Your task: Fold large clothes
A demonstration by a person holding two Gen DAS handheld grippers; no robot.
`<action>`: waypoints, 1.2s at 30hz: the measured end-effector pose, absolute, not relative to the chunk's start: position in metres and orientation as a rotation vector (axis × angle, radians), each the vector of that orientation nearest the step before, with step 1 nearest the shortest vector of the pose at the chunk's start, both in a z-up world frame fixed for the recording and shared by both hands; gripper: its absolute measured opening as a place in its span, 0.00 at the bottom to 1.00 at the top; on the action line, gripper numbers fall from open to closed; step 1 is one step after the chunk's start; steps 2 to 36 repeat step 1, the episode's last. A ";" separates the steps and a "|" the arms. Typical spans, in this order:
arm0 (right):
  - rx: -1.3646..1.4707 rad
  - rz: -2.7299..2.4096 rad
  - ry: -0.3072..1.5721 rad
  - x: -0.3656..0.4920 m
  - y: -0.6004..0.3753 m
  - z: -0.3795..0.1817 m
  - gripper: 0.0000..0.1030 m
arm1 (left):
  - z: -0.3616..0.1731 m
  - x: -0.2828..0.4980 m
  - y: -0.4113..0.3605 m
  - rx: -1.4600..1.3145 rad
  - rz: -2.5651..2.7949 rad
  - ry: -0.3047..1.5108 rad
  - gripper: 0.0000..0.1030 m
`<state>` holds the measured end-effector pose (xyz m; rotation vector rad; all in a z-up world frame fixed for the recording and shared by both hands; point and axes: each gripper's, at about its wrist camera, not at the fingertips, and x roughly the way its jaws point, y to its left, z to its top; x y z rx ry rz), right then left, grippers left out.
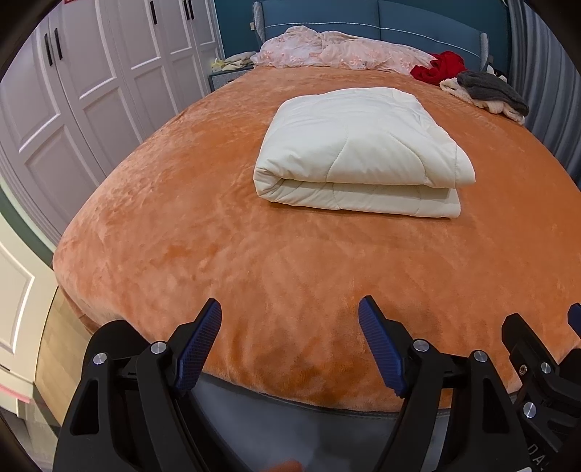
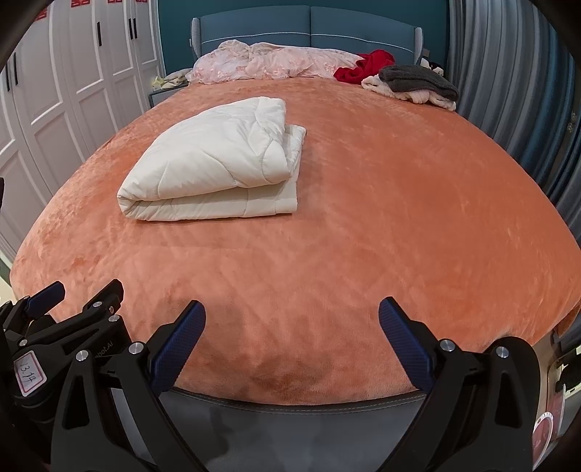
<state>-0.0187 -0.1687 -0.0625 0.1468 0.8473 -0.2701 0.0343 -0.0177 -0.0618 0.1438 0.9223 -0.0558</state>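
A cream quilted comforter [image 1: 359,152] lies folded in a thick rectangle on the orange bed cover [image 1: 181,254]; it also shows in the right wrist view [image 2: 214,170], left of centre. My left gripper [image 1: 290,312] is open and empty over the foot edge of the bed, well short of the comforter. My right gripper [image 2: 292,312] is open and empty, also at the foot edge. Each gripper shows at the edge of the other's view: the right one in the left wrist view [image 1: 544,348], the left one in the right wrist view [image 2: 61,308].
A pink floral quilt [image 1: 337,51] lies bunched at the blue headboard [image 1: 363,18]. Red, grey and cream clothes [image 1: 483,87] are piled at the far right corner. White wardrobe doors [image 1: 90,90] line the left side, grey curtains [image 2: 508,90] the right.
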 end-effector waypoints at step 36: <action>0.148 -0.270 0.847 -0.019 -0.168 -0.062 0.91 | -0.062 0.034 -0.018 0.145 -0.055 0.922 0.72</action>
